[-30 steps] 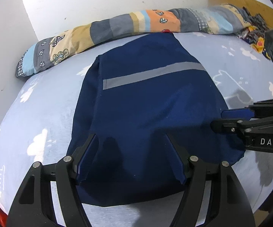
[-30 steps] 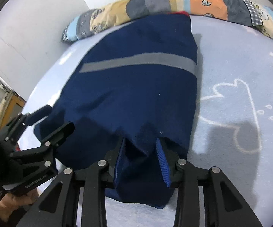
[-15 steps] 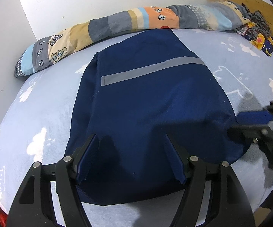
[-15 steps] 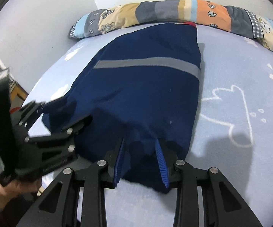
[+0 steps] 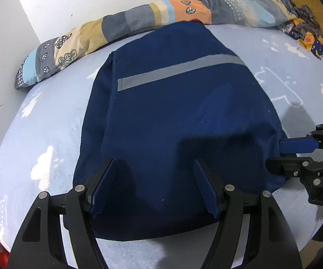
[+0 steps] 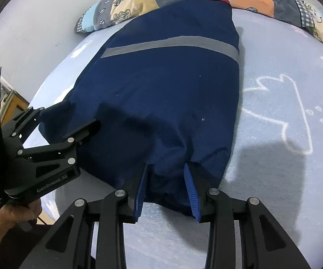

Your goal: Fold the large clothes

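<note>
A dark navy garment (image 5: 175, 121) with a grey reflective stripe (image 5: 179, 71) lies partly folded in the middle of a pale blue bed sheet (image 5: 49, 139) printed with white clouds, its far end reaching a patchwork bolster (image 5: 121, 27) across the top of the frame. The left tongs (image 5: 154, 186) stand spread wide over the near hem, gripping nothing. The right tongs (image 6: 166, 186) are narrowed around a bunched corner of cloth at the lower centre of the right wrist view; whether the pads truly pinch it cannot be told. The step in hand appears to be taking hold of the near edge, and the next move would call for both corners held firmly and carried toward the stripe together. "GenRobot.AI" reads on the left tongs' body, and "DA" on the right's.
</note>
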Tool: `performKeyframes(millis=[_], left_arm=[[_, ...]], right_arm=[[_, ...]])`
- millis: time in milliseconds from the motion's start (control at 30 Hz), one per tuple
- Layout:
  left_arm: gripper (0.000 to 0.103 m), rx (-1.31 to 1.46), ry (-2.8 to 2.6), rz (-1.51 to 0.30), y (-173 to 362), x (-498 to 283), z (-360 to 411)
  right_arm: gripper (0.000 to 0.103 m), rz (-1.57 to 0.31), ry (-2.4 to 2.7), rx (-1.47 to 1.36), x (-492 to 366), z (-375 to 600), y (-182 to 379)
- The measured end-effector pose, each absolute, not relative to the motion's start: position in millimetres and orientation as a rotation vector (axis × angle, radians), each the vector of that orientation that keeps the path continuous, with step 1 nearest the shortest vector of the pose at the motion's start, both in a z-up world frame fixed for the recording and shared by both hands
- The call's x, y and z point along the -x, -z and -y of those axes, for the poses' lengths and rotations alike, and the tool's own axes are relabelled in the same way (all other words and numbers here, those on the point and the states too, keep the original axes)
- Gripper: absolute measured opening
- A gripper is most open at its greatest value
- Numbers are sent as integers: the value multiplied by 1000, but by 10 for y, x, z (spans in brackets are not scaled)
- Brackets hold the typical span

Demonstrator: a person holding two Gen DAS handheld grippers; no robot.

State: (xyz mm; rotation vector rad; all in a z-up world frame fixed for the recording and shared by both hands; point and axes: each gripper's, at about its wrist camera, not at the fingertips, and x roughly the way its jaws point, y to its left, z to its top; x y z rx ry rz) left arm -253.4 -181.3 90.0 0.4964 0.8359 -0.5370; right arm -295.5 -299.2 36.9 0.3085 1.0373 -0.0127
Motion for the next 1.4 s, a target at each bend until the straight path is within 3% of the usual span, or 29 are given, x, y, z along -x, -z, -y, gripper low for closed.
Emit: performKeyframes(millis=[167,233,267,300,467,633,833,1033,1233,1333,1400], left_arm=[[75,-328,548,-833,-1104,2411,1553],[77,-231,528,-844,-1173,2284,1379],[77,-191,520,-855,-1192,2222,1300],[78,-144,509,-870,-1200,2150,1201],[82,123,479,-1000,-1053,1661,657],[82,415,557,-1251,-567,1035,323],[83,521,787,-1342,-269,694,479],[83,534,974,-1394,-195,478,873],[83,446,1107,-1485,-225,440,1351],[82,398,1086,-1444,-330,568,1524],[78,358,1073,-1391,-459,722,1518]], right_arm=[[38,-903,-46,-453,3062,3279,-703],[49,-845,-24,-499,3087,3491,-812],[60,-830,-13,-541,3092,3618,-818],[62,-828,-4,-593,3089,3749,-793],[62,-868,16,-772,2999,4132,-572],[62,-911,-23,-880,2871,4355,-381],[67,-980,-82,-870,2570,4441,-167],[79,-924,-181,-884,2274,4486,-124],[81,-899,-247,-880,1889,4324,-78],[80,-904,-231,-823,1832,4201,-128],[65,-896,-206,-760,1792,4136,-236]])
